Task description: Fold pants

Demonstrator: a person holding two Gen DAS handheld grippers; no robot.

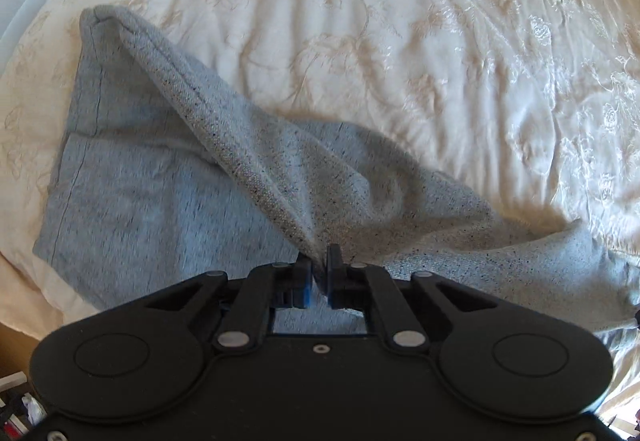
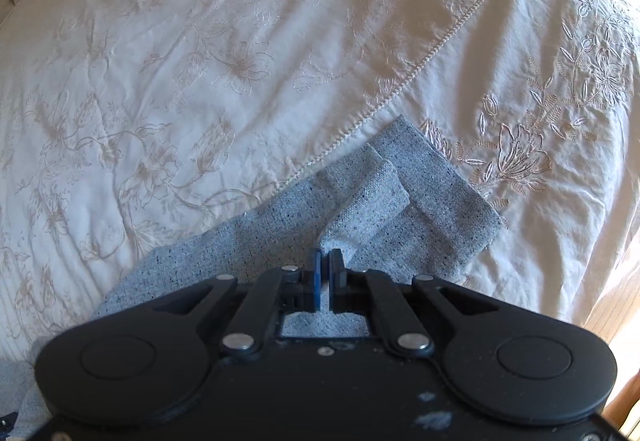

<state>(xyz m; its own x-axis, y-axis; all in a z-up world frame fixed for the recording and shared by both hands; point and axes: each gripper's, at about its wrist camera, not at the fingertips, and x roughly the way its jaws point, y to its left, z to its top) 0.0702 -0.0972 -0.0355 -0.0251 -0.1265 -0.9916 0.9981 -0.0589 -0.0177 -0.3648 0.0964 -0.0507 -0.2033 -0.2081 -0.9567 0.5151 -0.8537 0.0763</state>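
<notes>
Pants (image 1: 168, 177) on bed (image 1: 400, 41), near side, fold raised to left claw (image 1: 319, 265), leg ends (image 2: 432, 201) far-right of right claw (image 2: 325, 265)

Grey speckled pants (image 1: 168, 177) — partly lifted in a ridge, cuffs (image 2: 444, 197) flat on bedspread

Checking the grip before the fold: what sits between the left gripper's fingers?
A pinched ridge of the grey pants sits between the left gripper fingers, lifted off the embroidered bedspread; the left wrist view shows it.

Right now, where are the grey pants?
The grey pants lie on the embroidered cream bedspread, low in both wrist views, pinched by the left gripper and the right gripper.
</notes>
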